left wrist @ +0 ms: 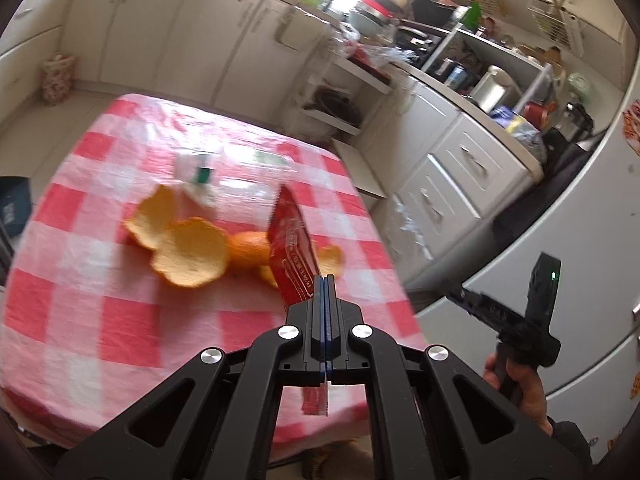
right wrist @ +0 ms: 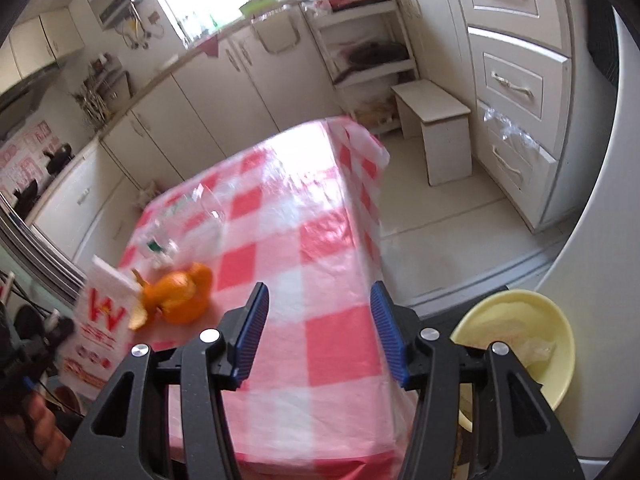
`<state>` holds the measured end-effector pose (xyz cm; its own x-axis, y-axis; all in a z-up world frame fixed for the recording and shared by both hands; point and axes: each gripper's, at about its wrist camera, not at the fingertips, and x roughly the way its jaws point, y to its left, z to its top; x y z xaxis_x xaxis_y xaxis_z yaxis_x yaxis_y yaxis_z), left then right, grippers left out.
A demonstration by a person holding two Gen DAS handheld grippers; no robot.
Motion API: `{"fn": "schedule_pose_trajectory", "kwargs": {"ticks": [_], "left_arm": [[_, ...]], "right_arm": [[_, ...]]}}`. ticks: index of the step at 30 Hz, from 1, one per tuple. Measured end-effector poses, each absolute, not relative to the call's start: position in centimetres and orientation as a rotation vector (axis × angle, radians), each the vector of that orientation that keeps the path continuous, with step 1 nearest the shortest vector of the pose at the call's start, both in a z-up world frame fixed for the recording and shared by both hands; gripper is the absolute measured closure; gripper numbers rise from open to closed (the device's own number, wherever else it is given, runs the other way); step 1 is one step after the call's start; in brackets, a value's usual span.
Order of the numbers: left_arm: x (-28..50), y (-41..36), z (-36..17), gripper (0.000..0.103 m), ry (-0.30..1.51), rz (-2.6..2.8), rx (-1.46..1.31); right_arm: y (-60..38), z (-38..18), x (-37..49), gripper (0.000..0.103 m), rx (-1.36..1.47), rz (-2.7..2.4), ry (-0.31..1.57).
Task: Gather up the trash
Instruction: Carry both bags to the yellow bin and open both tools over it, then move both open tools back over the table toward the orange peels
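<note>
Checked tablecloth point(right wrist: 320, 248), yellow bowl point(right wrist: 516, 344) only beside right gripper point(right wrist: 320, 332)

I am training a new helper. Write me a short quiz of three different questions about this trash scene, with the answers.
1. True or false: the left gripper has its jaws shut on the red wrapper.
2. Which piece of trash lies on the checked tablecloth beside the wrapper? A) orange peel B) banana skin C) egg shell
3. Fill in: the right gripper is ____ and holds nothing; a yellow bowl sits to its right.

Key: 1 true; 2 A; 3 open.
</note>
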<state>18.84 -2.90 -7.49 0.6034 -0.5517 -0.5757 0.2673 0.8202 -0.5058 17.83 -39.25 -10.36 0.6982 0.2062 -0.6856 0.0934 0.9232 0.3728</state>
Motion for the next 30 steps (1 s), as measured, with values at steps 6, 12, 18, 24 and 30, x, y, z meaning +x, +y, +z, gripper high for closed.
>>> {"fn": "schedule_pose_trajectory", "kwargs": {"ticks": [6,12,18,24,30], "left_arm": [[18.0,-9.7,-7.2,0.103,0.832,-0.646,-0.377],[17.3,-20.9,-8.2,0.103,0.89,-0.808,-0.319],[16.8,-31.6,-10.5,0.103,0.963,-0.911,-0.259],[17.2,-38.3,-13.7,0.084,1.069,-0.908,-0.155],[17.7,-36.6,-12.9,0.06,1.054,-0.866,-0.162]], "right_arm": [[-43.2,-7.5,15.1,0.047,0.473,0.008,0.677],[-47.6,-5.8,12.6,0.047,0.56,-0.057,0.565],[-50.6,-4.1,10.2,0.047,0.588,-0.119,0.454],[-51.9,-4.0,9.7,0.045,0.62,-0.134,0.423],[-51.4,-3.8,9.9,0.043,0.624,-0.11,0.425]]}}
